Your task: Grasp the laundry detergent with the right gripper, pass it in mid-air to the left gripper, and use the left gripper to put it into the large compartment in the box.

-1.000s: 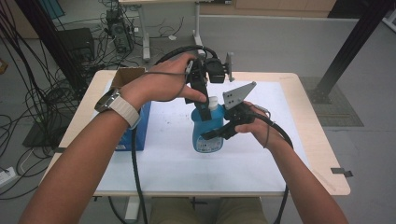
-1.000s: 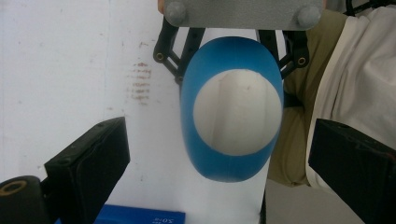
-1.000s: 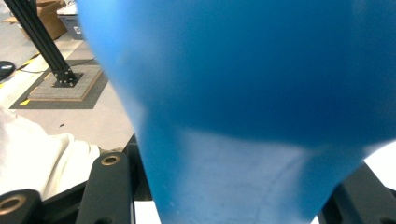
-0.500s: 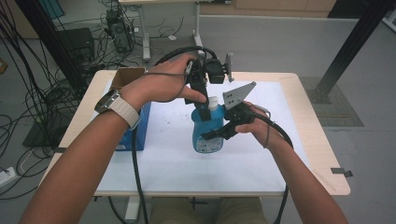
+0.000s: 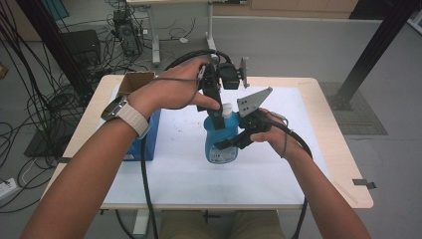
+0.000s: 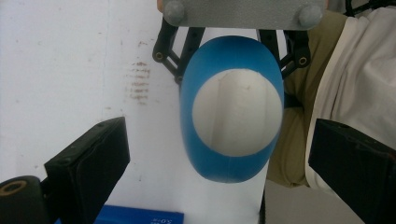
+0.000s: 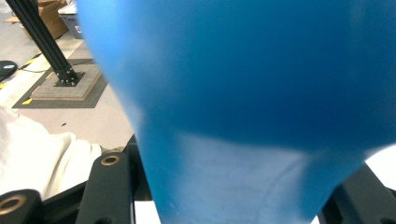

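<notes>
Bottle (image 5: 221, 142): blue, upright on the bench (image 5: 318, 149).
Right tool (image 5: 234, 142): clamped on the bottle's body.
Left tool (image 5: 216, 117): released, jaws spread above the bottle's cap (image 6: 237, 112).

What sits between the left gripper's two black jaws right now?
In the left gripper view, the blue plastic bottle with its white cap sits between them, untouched by the open left gripper.

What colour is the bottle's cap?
White. The cap on the blue bottle shows best in the left gripper view.
</notes>
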{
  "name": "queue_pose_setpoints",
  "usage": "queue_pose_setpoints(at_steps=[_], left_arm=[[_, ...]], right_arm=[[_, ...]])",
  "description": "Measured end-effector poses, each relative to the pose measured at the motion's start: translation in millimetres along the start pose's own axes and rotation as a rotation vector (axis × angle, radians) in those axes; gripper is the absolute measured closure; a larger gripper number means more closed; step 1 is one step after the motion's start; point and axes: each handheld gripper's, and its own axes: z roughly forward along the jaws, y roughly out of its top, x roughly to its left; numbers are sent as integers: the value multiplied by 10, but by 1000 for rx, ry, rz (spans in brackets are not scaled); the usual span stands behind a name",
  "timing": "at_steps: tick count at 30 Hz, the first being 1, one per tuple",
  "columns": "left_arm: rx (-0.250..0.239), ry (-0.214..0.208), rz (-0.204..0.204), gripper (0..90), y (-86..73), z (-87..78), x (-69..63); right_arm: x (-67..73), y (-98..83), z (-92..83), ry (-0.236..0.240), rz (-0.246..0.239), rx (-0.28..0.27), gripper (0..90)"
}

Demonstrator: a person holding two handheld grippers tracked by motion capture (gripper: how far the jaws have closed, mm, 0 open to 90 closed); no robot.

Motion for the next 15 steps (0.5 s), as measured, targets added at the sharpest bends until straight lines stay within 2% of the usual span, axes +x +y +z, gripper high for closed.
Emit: queue_pose_setpoints(at_steps=[15], left_arm=[[2, -3, -2, 57, -6, 15, 8]], right_arm=[[-6, -3, 4, 6, 0, 0, 432]])
